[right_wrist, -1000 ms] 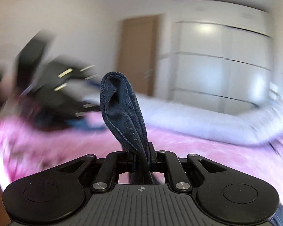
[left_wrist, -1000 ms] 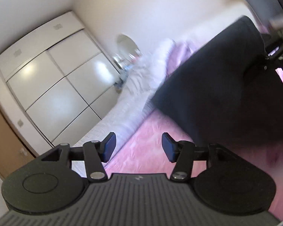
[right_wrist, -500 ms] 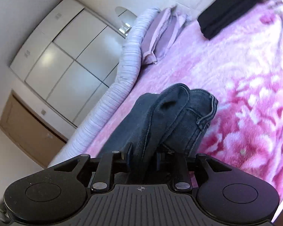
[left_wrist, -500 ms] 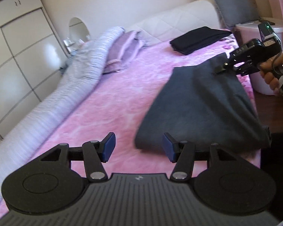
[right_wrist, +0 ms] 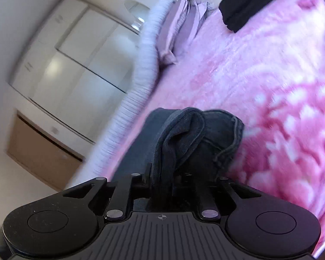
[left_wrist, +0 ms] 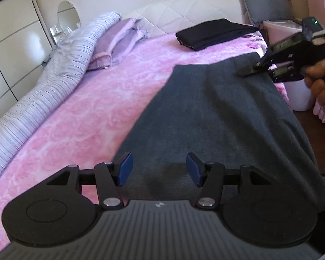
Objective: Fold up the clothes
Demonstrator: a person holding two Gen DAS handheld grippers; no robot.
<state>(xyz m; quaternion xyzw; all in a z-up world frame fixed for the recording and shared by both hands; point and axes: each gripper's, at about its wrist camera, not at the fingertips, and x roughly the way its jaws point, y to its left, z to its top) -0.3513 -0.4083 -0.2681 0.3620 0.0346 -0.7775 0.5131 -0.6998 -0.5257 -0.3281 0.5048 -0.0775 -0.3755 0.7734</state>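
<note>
Your right gripper (right_wrist: pixel 162 173) was clamped on the dark jeans (left_wrist: pixel 216 112) atop the pink bedspread (left_wrist: pixel 86 112); left gripper (left_wrist: pixel 158 169) w/ jaws apart, hovering over them.

- The dark grey garment (left_wrist: pixel 223 117) is matt woven cloth, denim-like, with stitched hems.
- The pink bedspread (left_wrist: pixel 91 112) is plush, embossed fabric.
- The striped duvet (left_wrist: pixel 43 91), at left, looks ribbed.
- The wardrobe doors (right_wrist: pixel 75 65) are glossy white.
- The left gripper (left_wrist: pixel 159 171) is matt black plastic with bright metal rivets and blue pads (left_wrist: pixel 124 171).
</note>
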